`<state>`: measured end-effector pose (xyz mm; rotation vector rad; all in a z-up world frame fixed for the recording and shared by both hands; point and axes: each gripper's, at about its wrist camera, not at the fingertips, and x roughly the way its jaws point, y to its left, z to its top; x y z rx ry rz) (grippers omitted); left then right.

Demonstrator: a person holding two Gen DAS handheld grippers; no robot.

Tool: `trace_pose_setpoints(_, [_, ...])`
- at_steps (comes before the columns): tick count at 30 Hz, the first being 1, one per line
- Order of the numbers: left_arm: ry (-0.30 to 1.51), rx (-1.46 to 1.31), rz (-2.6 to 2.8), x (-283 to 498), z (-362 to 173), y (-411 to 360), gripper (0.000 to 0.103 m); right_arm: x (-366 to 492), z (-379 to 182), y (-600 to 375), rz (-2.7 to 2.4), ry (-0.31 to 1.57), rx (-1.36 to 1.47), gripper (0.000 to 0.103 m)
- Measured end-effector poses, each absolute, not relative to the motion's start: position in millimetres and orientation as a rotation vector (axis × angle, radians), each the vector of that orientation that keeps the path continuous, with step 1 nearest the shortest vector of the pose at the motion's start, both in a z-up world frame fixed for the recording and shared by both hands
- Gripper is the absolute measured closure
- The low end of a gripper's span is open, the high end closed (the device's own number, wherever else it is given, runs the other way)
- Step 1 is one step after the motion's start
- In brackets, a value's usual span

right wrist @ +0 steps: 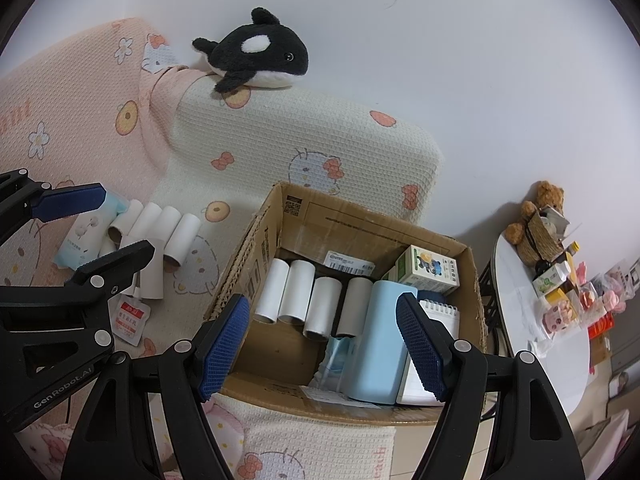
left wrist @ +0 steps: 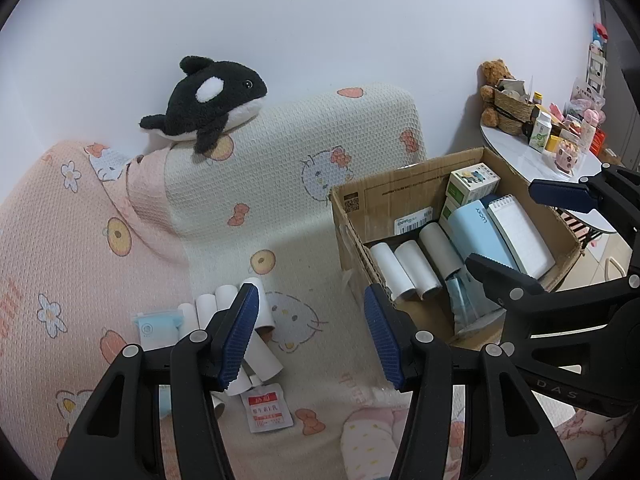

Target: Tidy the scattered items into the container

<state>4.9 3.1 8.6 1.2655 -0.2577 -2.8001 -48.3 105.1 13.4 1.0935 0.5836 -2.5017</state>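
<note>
From the left wrist, the left gripper (left wrist: 310,334) gapes wide and empty over the cartoon-cat sofa cover (left wrist: 248,184), beside loose paper rolls (left wrist: 224,308) and a red-labelled sachet (left wrist: 267,410) whose print is too small to read. The cardboard box (left wrist: 400,200) stands to the right, a pale blue case (left wrist: 478,236) inside it lettered "LUCKY". From the right wrist, the right gripper (right wrist: 322,346) hangs spread and empty over the box, where four rolls (right wrist: 308,296) lie; the neighbouring tool reads "GenRobot.AI".

Both wrist views angle down, sharing the cardboard box (left wrist: 404,196) (right wrist: 360,216).
</note>
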Motion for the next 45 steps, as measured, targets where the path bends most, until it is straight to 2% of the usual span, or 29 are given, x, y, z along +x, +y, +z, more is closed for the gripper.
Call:
trace_pose_setpoints(27, [-0.229, 1.280, -2.787, 4, 8, -4, 0.044, -46, 15, 102, -2.505, 0.597, 1.085, 0.029])
trace_pose_setpoints(36, [-0.078, 1.282, -2.756, 5, 8, -31, 0.045, -42, 20, 91, -2.448, 0.583, 1.012, 0.029])
trace_pose_setpoints(38, [-0.028, 1.276, -2.741, 6, 8, -41, 0.050, -40, 21, 86, -2.421, 0.581, 0.994, 0.029])
trace_pose_setpoints(39, [-0.009, 1.271, -2.734, 7, 8, -45, 0.057, -39, 22, 83, -2.403, 0.578, 0.984, 0.029])
trace_pose_setpoints(41, [0.036, 1.260, -2.717, 9, 8, -55, 0.063, -37, 22, 77, -2.379, 0.583, 0.971, 0.029])
trace_pose_setpoints(43, [0.088, 1.257, -2.705, 11, 8, -65, 0.073, -37, 23, 71, -2.348, 0.576, 0.951, 0.029])
trace_pose_setpoints(45, [0.148, 1.246, -2.671, 13, 6, -80, 0.074, -38, 23, 66, -2.302, 0.547, 0.941, 0.029])
